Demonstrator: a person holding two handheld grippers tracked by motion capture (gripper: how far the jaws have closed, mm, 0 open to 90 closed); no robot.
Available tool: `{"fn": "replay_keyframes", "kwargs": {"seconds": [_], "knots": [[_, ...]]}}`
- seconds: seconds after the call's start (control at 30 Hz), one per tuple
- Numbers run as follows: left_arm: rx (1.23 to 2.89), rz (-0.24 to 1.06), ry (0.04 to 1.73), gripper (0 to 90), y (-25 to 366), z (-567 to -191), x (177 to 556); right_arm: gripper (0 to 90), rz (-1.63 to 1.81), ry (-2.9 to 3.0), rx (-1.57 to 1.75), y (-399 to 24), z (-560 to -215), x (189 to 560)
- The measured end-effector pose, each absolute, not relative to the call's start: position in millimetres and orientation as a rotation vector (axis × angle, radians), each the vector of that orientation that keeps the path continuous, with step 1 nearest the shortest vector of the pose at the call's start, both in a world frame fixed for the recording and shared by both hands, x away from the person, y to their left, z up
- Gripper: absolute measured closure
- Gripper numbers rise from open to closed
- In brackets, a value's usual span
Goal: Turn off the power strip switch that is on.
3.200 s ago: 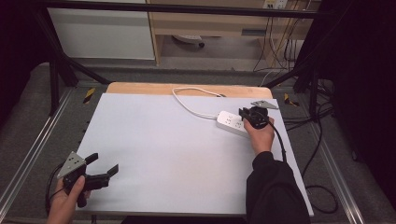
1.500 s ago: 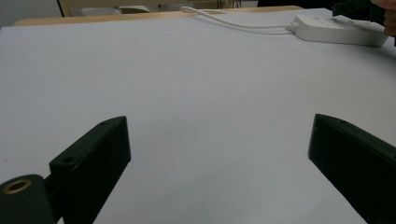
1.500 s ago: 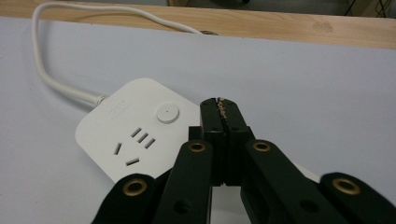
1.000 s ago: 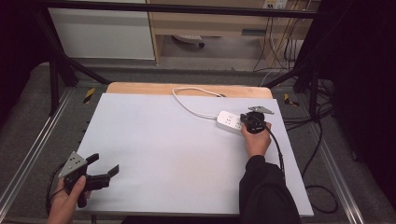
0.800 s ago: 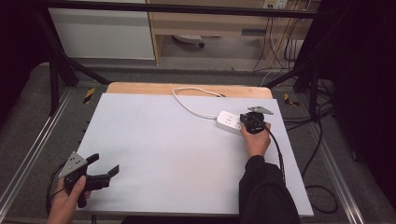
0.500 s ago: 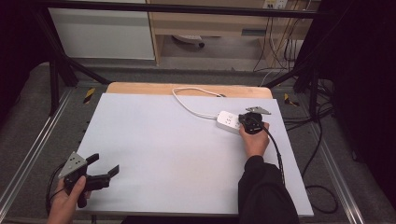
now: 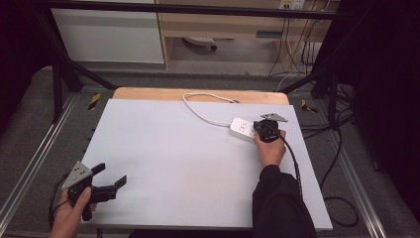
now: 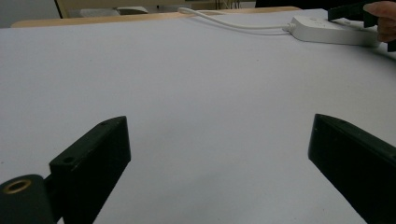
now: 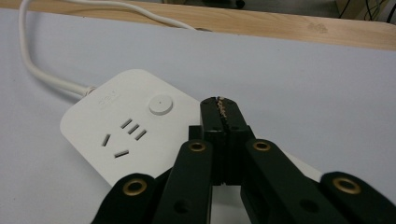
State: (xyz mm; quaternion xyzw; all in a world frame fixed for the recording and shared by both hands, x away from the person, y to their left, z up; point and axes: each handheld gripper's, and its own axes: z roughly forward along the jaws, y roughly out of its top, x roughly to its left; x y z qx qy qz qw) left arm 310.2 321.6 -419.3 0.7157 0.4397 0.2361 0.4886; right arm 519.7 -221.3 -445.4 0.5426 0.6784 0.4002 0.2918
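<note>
While right gripper [image 9: 219,105] jaws sit together over power strip [image 9: 135,126] | left gripper [image 7: 106,184] jaws apart, empty.

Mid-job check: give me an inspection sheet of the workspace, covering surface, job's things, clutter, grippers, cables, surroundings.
Surface: pale grey mat over a wooden table top.
Job's things: white plastic power strip flat on the mat, round button up.
Clutter: nothing seen.
Grippers: right gripper shut, its tips over the strip beside the button; left gripper open, nothing between its jaws.
Cables: white cord curves from the strip to the table's far edge.
Surroundings: black frame bars, floor cables.
</note>
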Motion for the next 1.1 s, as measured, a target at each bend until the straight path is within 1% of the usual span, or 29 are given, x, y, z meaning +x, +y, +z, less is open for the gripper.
{"fn": "replay_keyframes", "kwargs": {"seconds": [1.1], "knots": [[1.738,0.573,1.069,5.4,321.5,-419.1,309.9,90.0,1.096,1.796,1.466,-222.7,-446.8,520.4]]}}
